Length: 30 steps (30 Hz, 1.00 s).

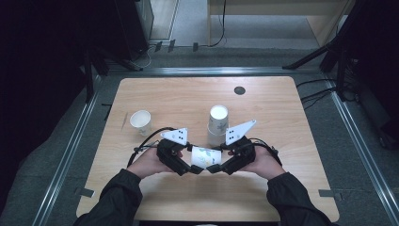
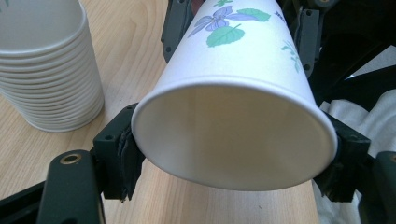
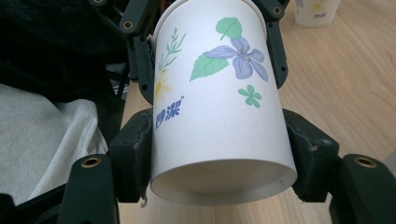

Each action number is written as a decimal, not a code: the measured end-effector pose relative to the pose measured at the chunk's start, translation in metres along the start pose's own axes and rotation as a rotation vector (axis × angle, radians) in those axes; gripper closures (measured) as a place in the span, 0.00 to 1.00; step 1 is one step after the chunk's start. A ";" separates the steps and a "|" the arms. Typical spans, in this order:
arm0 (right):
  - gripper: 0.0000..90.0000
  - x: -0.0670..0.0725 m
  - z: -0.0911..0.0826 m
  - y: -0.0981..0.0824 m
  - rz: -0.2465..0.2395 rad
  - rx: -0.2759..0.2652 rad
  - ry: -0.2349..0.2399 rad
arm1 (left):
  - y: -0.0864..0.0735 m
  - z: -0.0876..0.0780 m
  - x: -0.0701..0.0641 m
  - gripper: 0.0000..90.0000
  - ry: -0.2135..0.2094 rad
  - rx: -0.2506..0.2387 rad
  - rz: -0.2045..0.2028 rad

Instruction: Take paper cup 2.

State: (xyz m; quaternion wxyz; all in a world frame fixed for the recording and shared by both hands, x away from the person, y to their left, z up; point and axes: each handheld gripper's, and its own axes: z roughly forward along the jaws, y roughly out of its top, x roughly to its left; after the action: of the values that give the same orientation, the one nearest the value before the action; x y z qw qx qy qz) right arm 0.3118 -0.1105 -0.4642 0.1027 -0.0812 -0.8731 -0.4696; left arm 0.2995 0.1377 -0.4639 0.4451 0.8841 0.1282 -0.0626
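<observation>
Both grippers hold one cup.
The left gripper (image 1: 196,170) and right gripper (image 1: 210,168) clamp the white flower-printed paper cup (image 1: 205,157) from opposite ends.

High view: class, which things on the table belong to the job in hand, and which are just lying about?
In the job: flowered paper cup, left gripper, right gripper, both clamped on it.
Lying about: stack of cups, single cup, dark disc.

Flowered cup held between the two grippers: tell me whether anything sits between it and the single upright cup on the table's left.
Nothing visible does. The flowered cup lies sideways, gripped by the left gripper and the right gripper. Bare table runs to the single cup. The cup stack stands behind, off that line.
</observation>
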 end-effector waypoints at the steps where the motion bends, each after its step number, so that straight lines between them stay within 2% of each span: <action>1: 0.38 0.000 0.000 0.000 0.003 0.000 0.000 | 0.000 0.000 0.000 0.26 0.002 0.001 0.004; 3: 0.37 0.000 0.001 0.000 0.006 -0.001 -0.004 | 0.000 -0.001 0.000 0.26 0.010 -0.003 0.013; 7: 0.30 0.000 0.001 0.000 0.003 0.009 -0.031 | -0.001 -0.004 0.003 0.26 0.025 0.009 -0.004; 9: 0.28 -0.001 0.001 -0.001 -0.005 0.023 -0.046 | -0.001 -0.009 0.004 0.26 0.043 -0.001 -0.013; 11: 0.28 -0.001 0.000 -0.001 0.006 0.024 -0.050 | 0.001 -0.014 0.004 0.27 0.051 -0.019 -0.017; 15: 0.27 -0.002 -0.001 -0.001 0.007 0.017 -0.060 | 0.009 -0.024 0.001 0.27 0.085 0.007 0.001; 21: 0.26 -0.002 -0.002 -0.001 0.005 0.021 -0.086 | 0.021 -0.031 -0.001 0.27 0.093 0.078 0.016; 23: 0.26 -0.002 -0.002 -0.001 0.008 0.019 -0.087 | 0.026 -0.032 -0.001 0.27 0.112 0.125 0.025; 25: 0.26 -0.002 -0.003 -0.002 0.005 0.017 -0.094 | 0.031 -0.032 -0.002 0.27 0.135 0.148 0.033; 30: 0.26 -0.003 -0.001 -0.002 -0.002 0.017 -0.104 | 0.039 -0.026 -0.006 0.27 0.132 0.209 0.070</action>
State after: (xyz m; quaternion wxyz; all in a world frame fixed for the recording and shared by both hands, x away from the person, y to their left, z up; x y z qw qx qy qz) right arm 0.3139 -0.1124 -0.4656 0.0573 -0.1039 -0.8813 -0.4574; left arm 0.3042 0.1353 -0.4169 0.3428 0.9318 0.1191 -0.0017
